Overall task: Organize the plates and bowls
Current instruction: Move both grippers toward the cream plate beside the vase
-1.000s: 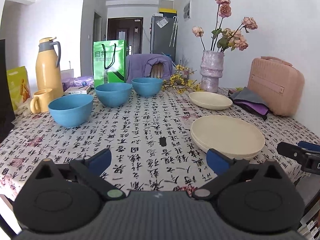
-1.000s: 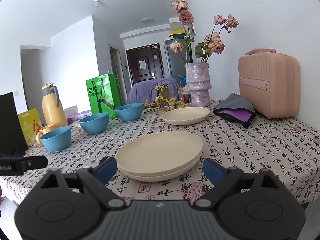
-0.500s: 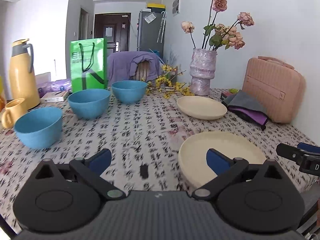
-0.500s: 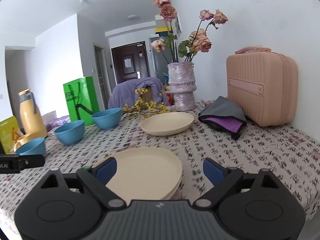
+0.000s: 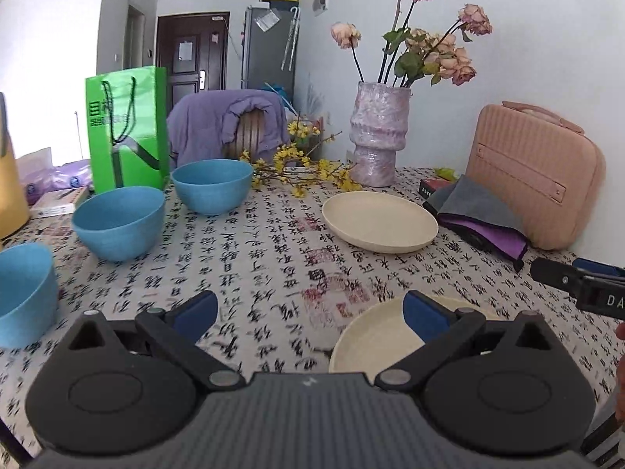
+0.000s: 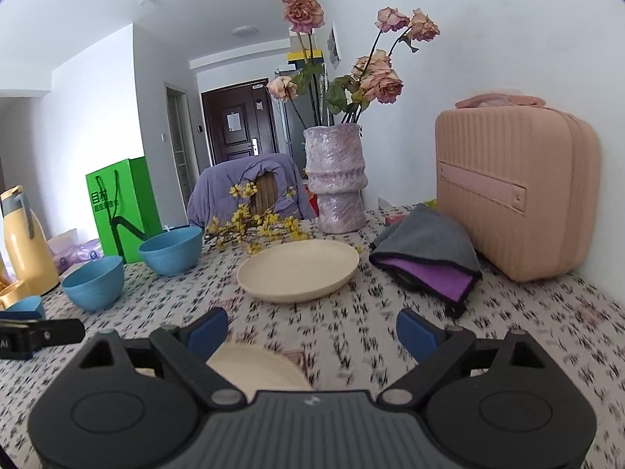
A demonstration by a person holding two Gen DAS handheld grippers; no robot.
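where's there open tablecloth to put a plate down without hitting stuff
The widest bare patch is mid-table, between the blue bowls and the far cream plate. A second lies in front of the pink case, right of the folded cloth. It is crowded around the vase and yellow sprigs.

1. My left gripper (image 5: 310, 308) points forward, level over the table, its two blue-padded fingers (image 5: 195, 310) spread wide with nothing between them.
2. My right gripper (image 6: 312, 326) sits the same way, fingers (image 6: 416, 334) wide apart and holding nothing.
3. The two grippers are side by side; each one's tip shows at the edge of the other's view.
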